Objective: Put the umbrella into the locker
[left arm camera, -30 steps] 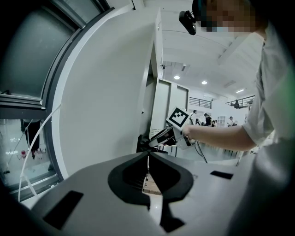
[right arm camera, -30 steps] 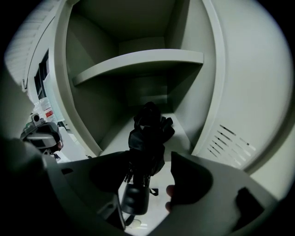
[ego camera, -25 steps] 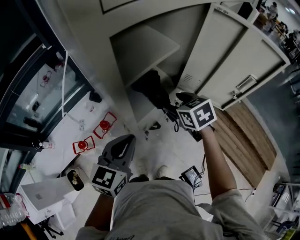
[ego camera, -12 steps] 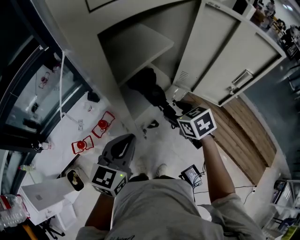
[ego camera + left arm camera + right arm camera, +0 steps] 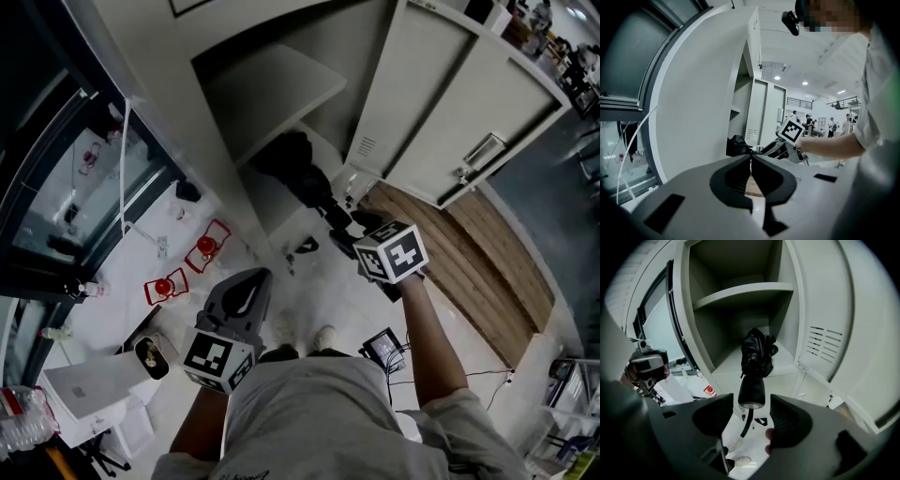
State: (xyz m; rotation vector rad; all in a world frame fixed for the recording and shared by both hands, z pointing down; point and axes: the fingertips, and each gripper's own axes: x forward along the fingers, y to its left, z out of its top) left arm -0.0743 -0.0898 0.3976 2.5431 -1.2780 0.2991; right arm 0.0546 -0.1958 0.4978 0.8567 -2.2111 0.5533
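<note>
A folded black umbrella (image 5: 298, 169) lies on the bottom shelf of the open grey locker (image 5: 272, 89), its handle (image 5: 337, 214) sticking out over the front edge. My right gripper (image 5: 361, 225) is open just in front of that handle. In the right gripper view the handle (image 5: 751, 392) hangs between the spread jaws of that gripper (image 5: 752, 413), with a gap on each side. My left gripper (image 5: 242, 292) is held low near my body, shut and empty. Its closed tips (image 5: 751, 157) point toward the umbrella (image 5: 737, 145).
The locker door (image 5: 450, 103) stands swung open at the right. An upper shelf (image 5: 745, 291) sits above the umbrella. On the floor lie two red items (image 5: 208, 250), a white box (image 5: 94, 384), a small black device (image 5: 382, 347) and a wooden panel (image 5: 478, 272). Glass panels (image 5: 66, 187) line the left.
My right gripper has drawn back a little from the locker toward my body. The umbrella stays on the shelf. The left gripper has not moved.
</note>
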